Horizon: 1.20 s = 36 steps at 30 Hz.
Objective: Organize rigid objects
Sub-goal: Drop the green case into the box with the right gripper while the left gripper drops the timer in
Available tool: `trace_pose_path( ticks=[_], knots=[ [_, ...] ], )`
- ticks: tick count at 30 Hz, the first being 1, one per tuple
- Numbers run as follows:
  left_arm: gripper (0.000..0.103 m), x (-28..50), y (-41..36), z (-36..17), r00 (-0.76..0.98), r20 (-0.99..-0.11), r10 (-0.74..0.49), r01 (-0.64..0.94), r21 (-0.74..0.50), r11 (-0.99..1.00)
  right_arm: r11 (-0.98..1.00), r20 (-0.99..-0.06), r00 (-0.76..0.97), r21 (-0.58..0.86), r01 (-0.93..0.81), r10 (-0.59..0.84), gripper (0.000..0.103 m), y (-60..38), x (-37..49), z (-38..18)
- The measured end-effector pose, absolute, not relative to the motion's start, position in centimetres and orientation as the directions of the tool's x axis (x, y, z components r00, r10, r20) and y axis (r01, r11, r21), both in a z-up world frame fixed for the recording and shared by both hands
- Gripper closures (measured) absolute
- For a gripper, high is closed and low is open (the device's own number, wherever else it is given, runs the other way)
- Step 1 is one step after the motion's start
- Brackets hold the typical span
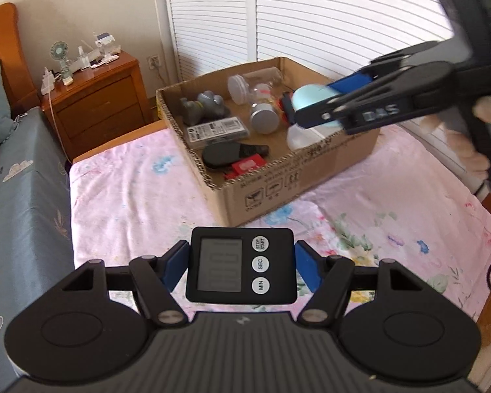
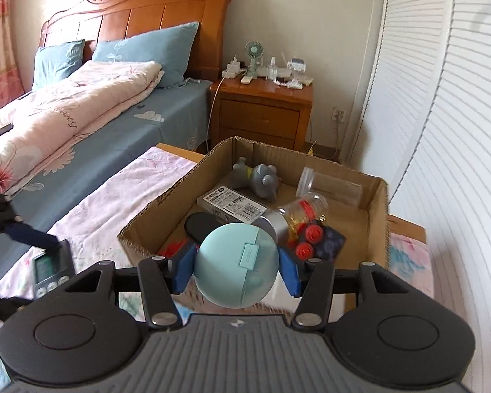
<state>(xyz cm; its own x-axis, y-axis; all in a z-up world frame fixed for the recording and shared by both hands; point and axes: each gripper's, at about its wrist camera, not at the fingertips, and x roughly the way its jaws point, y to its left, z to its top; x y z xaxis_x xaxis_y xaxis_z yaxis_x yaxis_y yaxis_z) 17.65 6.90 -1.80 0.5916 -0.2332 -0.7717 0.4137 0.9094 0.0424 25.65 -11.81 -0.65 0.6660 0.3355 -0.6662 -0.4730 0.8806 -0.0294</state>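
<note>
1. Left wrist view: the left gripper (image 1: 240,267) is clenched on a black digital timer (image 1: 240,265), its blue pads pressing the two short sides. The timer is carried face-up above the pink floral cloth (image 1: 130,183), so its grey screen and three white round buttons stay readable and clear of the pads.
2. Same view: the cardboard box (image 1: 278,196) stands just ahead on the cloth, already holding a grey toy (image 1: 204,106), clear jars (image 1: 245,86), a labelled flat case (image 1: 217,131) and a black oval piece (image 1: 225,154). It is likely the collecting place, which would explain both hands aiming toward it.
3. Same view: the right gripper (image 1: 298,111) reaches in from the right over the box's near edge, grasping a pale blue round case (image 1: 312,96).
4. Right wrist view: the right gripper (image 2: 235,268) squeezes the pale blue round case (image 2: 235,265) across its widest part, a sensible hold for a smooth ball-like shell. The case is matte, with a seam and a small raised clasp facing the camera.
5. Same view: the case hangs above the cardboard box (image 2: 384,216), near its front wall; the timer (image 2: 50,268) shows at far left.
</note>
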Motion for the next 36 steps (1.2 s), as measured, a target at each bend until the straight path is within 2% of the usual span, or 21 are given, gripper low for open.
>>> trace_pose_path(
  ticks=[5,8,10,13,23,29,36],
  knots=[
    [0.034,18.1,7.3,-1.1,0.606,-0.766,-0.214,0.401,0.061,0.914,0.877,-0.682,0.648,-0.022,-0.481,0.338,0.043,-11.0,26.4,-1.6],
    [0.034,18.4,7.3,-0.7,0.615,-0.759,-0.213,0.402,0.069,0.913,0.881,-0.672,0.655,-0.009,-0.473,0.345,0.028,-11.2,25.7,-1.5],
    [0.034,18.6,7.2,-0.4,0.62,-0.755,-0.214,0.406,0.075,0.911,0.888,-0.663,0.665,-0.003,-0.46,0.343,0.009,-11.6,25.0,-1.2],
    [0.034,19.1,6.9,0.0,0.628,-0.747,-0.219,0.415,0.083,0.906,0.897,-0.656,0.677,-0.001,-0.442,0.333,0.0,-12.2,23.8,-1.0],
    [0.034,23.2,4.9,1.9,0.629,-0.74,-0.238,0.43,0.076,0.9,0.951,-0.677,0.709,-0.041,-0.306,0.199,0.0,-13.7,19.8,-1.9],
    [0.034,27.0,2.6,2.6,0.621,-0.748,-0.234,0.436,0.082,0.896,0.96,-0.681,0.695,0.042,-0.277,0.23,0.0,-14.9,18.7,-2.3],
    [0.034,31.7,0.1,0.4,0.578,-0.788,-0.213,0.434,0.076,0.898,0.967,-0.688,0.692,0.061,-0.248,0.221,0.0,-16.0,18.1,-2.7]
  ],
)
